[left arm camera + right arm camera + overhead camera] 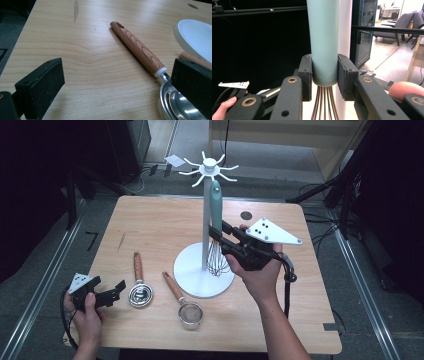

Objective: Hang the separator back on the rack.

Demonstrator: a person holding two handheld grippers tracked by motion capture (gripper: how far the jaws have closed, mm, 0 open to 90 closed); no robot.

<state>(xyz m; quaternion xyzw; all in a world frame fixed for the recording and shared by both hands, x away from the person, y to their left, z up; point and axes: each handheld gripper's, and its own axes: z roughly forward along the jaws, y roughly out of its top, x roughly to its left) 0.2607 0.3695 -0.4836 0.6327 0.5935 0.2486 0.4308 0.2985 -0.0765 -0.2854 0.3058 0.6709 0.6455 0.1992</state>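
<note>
Whisk (pixel 215 227) hung on rack (pixel 205 247), clamped at its teal handle by right gripper (pixel 216 231); release pending; left gripper (pixel 114 290) agape beside ladle (pixel 139 285); strainer (pixel 183 302) waiting.

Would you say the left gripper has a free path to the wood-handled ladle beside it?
Probably yes: the left gripper is open, the ladle lies flat just ahead, and bare table is around its handle.
</note>
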